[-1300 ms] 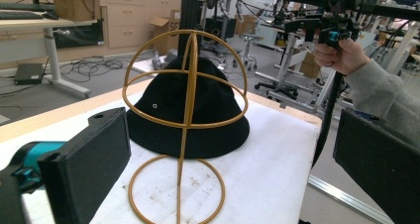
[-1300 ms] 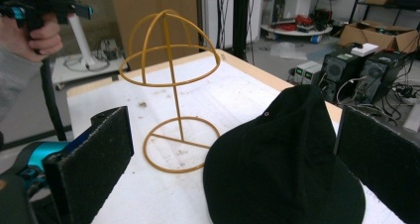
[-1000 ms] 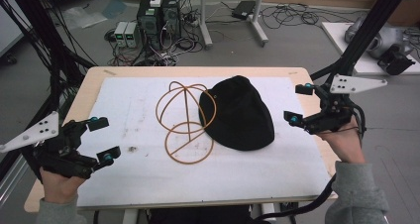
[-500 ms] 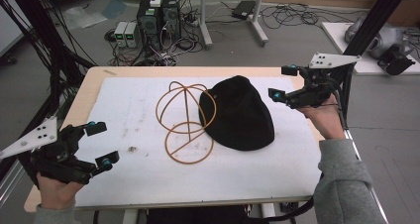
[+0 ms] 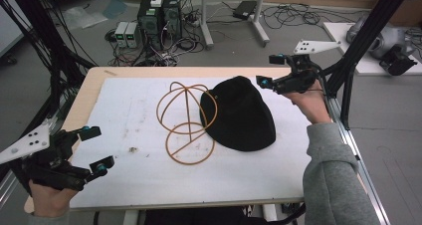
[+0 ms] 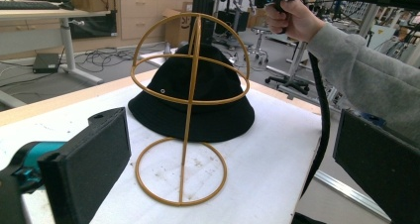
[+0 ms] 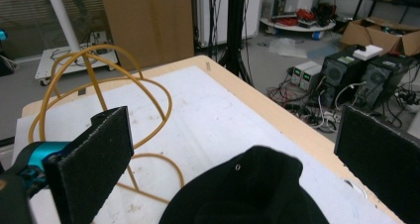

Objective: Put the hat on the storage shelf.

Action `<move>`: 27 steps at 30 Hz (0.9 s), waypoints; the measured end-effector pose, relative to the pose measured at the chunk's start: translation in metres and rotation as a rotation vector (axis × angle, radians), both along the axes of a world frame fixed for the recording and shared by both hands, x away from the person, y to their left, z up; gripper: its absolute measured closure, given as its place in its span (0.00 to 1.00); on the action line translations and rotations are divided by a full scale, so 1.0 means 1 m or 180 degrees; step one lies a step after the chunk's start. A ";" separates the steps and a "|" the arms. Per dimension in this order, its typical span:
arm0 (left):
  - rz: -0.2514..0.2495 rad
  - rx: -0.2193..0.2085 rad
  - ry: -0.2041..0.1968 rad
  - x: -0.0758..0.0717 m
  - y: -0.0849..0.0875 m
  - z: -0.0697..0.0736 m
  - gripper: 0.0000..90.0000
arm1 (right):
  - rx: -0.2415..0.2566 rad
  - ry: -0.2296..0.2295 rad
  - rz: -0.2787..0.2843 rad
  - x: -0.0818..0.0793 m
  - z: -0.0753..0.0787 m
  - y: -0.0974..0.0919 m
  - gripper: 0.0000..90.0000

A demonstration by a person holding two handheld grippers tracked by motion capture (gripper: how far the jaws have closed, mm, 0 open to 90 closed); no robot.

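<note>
A black bucket hat lies brim-down on the white mat, right of centre. A golden wire hat stand stands upright just left of it, touching the brim. My right gripper hovers open above the hat's far right side, jaws wide apart; in the right gripper view the hat's crown sits below the jaws, with the stand beyond. My left gripper is open near the table's front left corner, pointing at the stand and the hat behind it.
The wooden table edge frames the mat. Computer towers and cables crowd the floor beyond the table. Black frame posts rise at the right. A person's grey sleeve reaches in from the bottom right.
My right gripper has travelled from the table's right edge away and leftward, rising over the hat's far side. The left gripper has barely shifted. Hat and stand have not moved.
</note>
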State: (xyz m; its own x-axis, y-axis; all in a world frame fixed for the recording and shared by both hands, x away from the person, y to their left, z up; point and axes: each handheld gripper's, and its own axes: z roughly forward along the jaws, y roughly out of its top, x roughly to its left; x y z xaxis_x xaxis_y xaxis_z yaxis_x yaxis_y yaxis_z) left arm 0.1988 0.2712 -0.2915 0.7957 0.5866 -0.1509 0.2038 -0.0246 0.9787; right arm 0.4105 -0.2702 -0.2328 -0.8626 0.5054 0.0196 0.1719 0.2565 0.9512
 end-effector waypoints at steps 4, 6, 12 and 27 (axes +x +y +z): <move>0.0013 0.0001 -0.0007 -0.002 0.001 0.000 0.02 | 0.0039 -0.0052 0.0092 0.006 -0.003 0.004 0.01; 0.0020 0.0000 -0.0011 -0.003 0.002 0.001 0.02 | -0.0003 -0.0046 0.0119 0.009 -0.006 0.006 0.01; 0.0026 0.0008 -0.0004 -0.004 0.003 0.000 0.02 | -0.0072 -0.0010 0.0194 0.017 -0.015 0.008 0.01; 0.0006 0.0029 0.0036 -0.001 -0.001 -0.002 0.02 | -0.0170 0.0114 0.0213 0.035 -0.054 0.004 0.01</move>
State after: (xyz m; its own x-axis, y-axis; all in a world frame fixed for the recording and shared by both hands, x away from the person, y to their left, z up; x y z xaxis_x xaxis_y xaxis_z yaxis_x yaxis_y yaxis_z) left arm 0.1976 0.2706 -0.2938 0.7928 0.5895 -0.1546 0.2149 -0.0330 0.9761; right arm 0.4457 -0.2662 -0.2865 -0.8937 0.4479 0.0255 0.1863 0.3187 0.9294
